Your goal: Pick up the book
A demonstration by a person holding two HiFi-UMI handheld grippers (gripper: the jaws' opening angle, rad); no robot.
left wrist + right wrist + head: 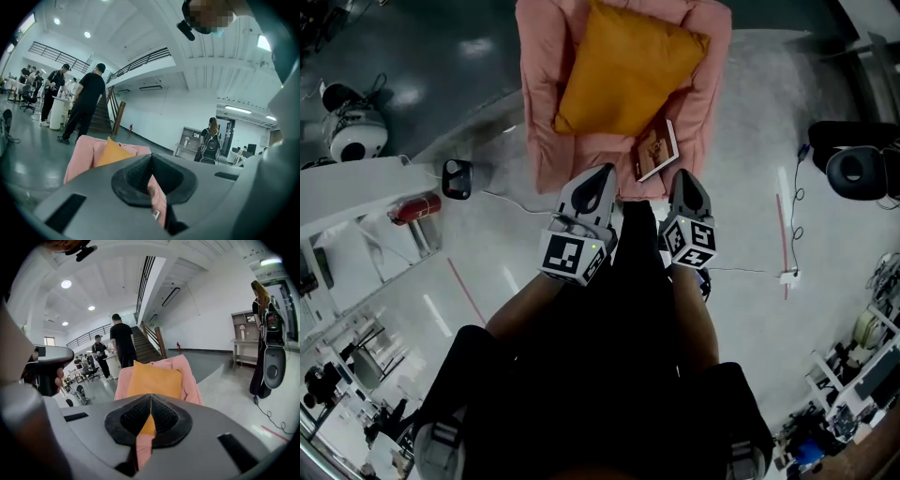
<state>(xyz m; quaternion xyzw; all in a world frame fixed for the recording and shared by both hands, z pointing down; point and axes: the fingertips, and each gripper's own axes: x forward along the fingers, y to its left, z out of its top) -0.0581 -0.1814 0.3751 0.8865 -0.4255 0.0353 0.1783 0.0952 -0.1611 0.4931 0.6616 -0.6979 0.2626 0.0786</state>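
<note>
One small brown paperback book (657,150), not yet picked up, lay on the seat of the pink upholstered armchair (542,112), just beside the orange fabric cushion (623,70). The whole pickup was left to do. Left gripper (598,174) and right gripper (685,176) were side by side at the seat's front edge, angled slightly down, both pairs of jaws pressed together and empty.

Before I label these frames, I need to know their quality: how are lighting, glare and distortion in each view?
Head view: evenly lit and sharp, lamp glare on the glossy floor, book clear. Left gripper view: heavy fisheye bending, dark round border, bright ceiling lamp. Right gripper view: same bending, cushion sharp.
</note>
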